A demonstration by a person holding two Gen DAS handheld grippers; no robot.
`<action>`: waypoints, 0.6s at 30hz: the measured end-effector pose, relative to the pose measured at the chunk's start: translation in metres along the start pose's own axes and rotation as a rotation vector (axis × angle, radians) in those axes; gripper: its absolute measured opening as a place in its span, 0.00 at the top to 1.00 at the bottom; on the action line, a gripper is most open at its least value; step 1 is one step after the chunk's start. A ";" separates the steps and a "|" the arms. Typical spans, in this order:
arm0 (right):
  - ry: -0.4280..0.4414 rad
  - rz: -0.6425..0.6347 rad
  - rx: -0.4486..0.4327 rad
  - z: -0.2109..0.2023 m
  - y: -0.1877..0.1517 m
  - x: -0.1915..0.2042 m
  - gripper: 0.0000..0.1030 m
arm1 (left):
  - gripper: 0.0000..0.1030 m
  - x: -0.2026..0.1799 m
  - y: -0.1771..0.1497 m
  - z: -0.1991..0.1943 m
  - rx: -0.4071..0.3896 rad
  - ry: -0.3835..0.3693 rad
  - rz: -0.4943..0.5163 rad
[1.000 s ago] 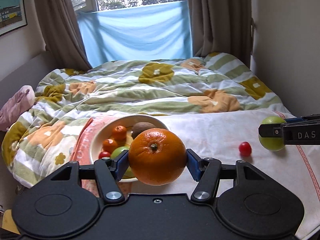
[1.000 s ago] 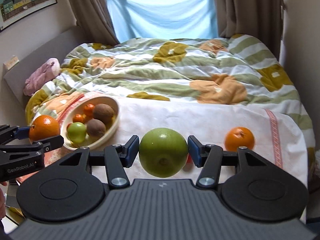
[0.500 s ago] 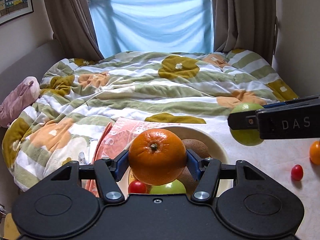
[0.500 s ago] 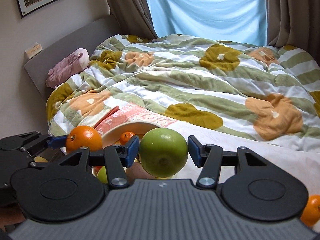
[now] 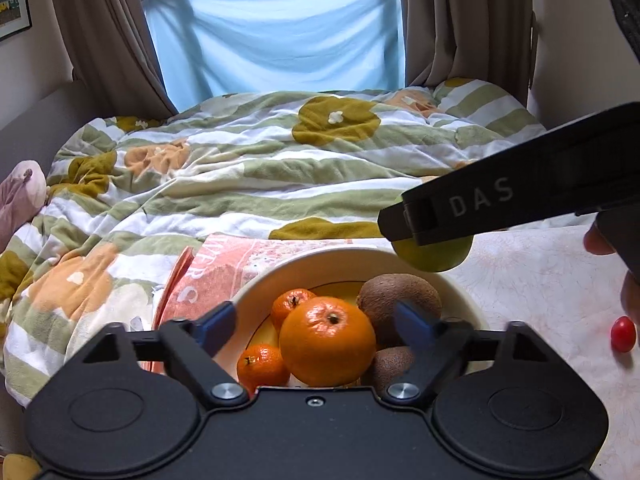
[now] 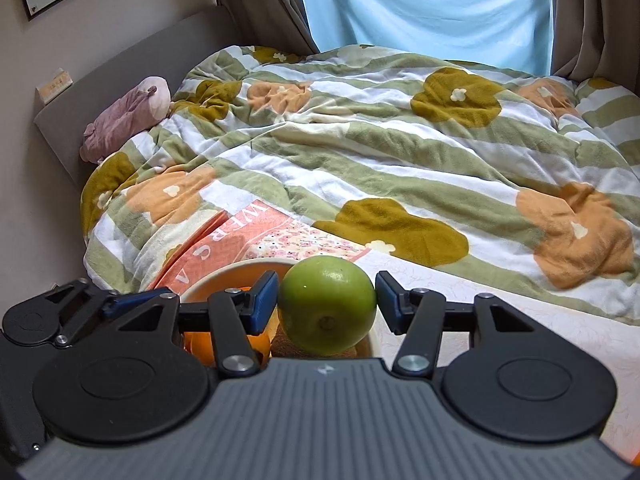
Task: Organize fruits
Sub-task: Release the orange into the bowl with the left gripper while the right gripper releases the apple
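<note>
Right wrist view: we clamp the round green apple point(image 6: 327, 305) in our right gripper point(image 6: 327, 300), above the cream ceramic bowl's point(image 6: 224, 278) far-right rim; our left gripper's point(image 5: 316, 326) jaws have just opened off the big orange point(image 5: 327, 341).

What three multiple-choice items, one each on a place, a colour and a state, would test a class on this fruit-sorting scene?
1. Where does the large orange lie?
A. in the bowl
B. on the quilt
C. on the floor

2. What colour is the apple in the right gripper?
A. red
B. green
C. yellow

3. How stands the left gripper?
A. shut on the orange
B. shut on a kiwi
C. open

Answers: 1 A, it sits among the bowl's fruit; 2 B, its skin is green; 3 C, its jaws, just opened, stand clear of the orange.
</note>
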State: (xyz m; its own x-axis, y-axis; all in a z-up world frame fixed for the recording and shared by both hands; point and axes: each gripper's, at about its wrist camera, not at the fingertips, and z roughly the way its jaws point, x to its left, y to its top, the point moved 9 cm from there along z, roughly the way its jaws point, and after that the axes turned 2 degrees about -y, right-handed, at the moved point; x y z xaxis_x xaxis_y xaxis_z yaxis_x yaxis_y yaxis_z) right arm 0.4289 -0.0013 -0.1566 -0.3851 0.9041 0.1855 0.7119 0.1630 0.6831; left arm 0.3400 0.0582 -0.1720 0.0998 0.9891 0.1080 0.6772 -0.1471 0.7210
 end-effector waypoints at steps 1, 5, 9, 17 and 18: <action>0.001 0.004 0.003 0.002 0.000 0.000 0.34 | 0.02 0.000 0.000 -0.002 -0.006 0.002 0.006; 0.007 0.001 0.018 0.009 0.002 0.003 0.34 | 0.02 0.002 -0.006 -0.002 0.021 -0.002 0.033; 0.023 -0.026 0.033 0.016 0.007 0.012 0.34 | 0.02 0.005 -0.014 -0.005 0.047 -0.025 0.021; 0.061 -0.119 0.065 0.046 0.011 0.037 0.34 | 0.02 0.004 -0.020 -0.010 0.055 -0.044 -0.003; 0.064 -0.121 0.067 0.049 0.010 0.039 0.34 | 0.02 0.005 -0.021 -0.009 0.058 -0.045 -0.006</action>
State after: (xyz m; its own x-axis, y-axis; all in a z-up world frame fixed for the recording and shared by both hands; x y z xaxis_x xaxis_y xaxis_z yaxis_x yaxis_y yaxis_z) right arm 0.4494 0.0549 -0.1771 -0.5059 0.8493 0.1509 0.6944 0.2972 0.6553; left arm 0.3200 0.0664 -0.1803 0.1277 0.9892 0.0718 0.7189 -0.1422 0.6804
